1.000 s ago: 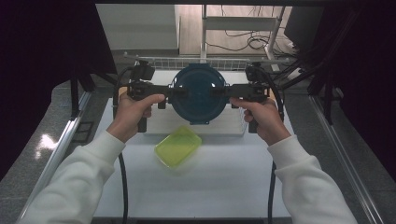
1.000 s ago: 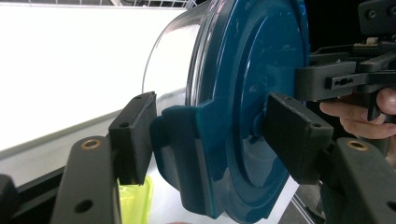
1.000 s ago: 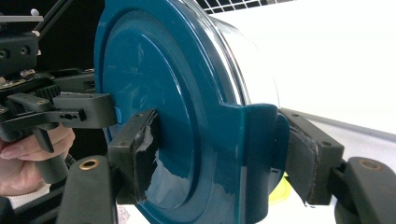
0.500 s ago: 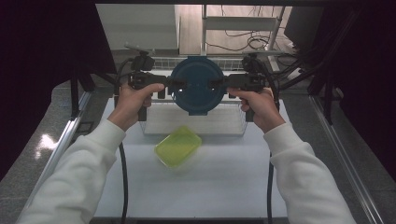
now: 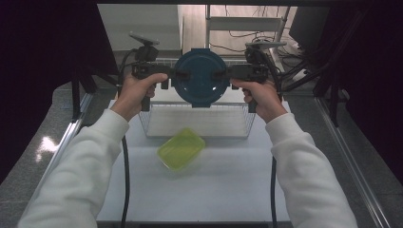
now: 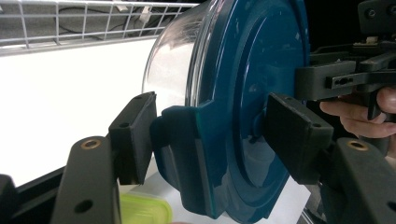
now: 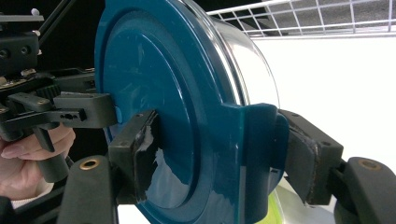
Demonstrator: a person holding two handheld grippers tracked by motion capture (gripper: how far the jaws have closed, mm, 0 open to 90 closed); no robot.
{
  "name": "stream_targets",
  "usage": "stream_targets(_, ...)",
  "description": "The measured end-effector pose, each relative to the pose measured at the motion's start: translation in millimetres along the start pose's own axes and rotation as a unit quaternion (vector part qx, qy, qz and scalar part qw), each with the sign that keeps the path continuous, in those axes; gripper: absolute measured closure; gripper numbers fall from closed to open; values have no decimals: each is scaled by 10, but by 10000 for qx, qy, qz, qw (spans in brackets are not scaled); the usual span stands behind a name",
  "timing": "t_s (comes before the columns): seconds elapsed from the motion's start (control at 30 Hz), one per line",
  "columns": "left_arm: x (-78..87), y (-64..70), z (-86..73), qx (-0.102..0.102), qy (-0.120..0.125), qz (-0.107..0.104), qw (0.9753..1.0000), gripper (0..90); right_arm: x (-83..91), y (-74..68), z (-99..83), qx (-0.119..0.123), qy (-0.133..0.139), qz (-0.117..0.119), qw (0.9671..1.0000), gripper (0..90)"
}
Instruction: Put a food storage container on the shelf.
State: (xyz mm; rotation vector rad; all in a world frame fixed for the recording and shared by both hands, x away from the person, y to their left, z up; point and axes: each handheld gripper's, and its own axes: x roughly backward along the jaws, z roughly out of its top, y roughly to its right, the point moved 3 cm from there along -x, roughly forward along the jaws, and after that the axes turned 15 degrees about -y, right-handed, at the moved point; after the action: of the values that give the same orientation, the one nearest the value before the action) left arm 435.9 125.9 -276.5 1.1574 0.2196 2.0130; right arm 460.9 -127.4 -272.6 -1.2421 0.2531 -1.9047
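A round clear container with a dark blue lid (image 5: pixel 200 78) is held upright in the air above a wire basket (image 5: pixel 199 118). The left gripper (image 5: pixel 177 75) is clamped on its left lid tab, the right gripper (image 5: pixel 223 74) on the right tab. Its contents cannot be made out. A yellow-green lidded box (image 5: pixel 181 148) lies on the white table (image 5: pixel 228 190) just before the basket.

Both hand-held grippers (image 5: pixel 173 75) (image 5: pixel 223 74) raised, clamped.

No legible text, label or number anywhere.
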Motion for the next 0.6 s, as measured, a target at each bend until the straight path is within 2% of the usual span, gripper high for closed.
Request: stream_targets(0.6,-238,-334,95,281,-221,-116,9993,360,-238,287,155,-385,-187,85,9990,324)
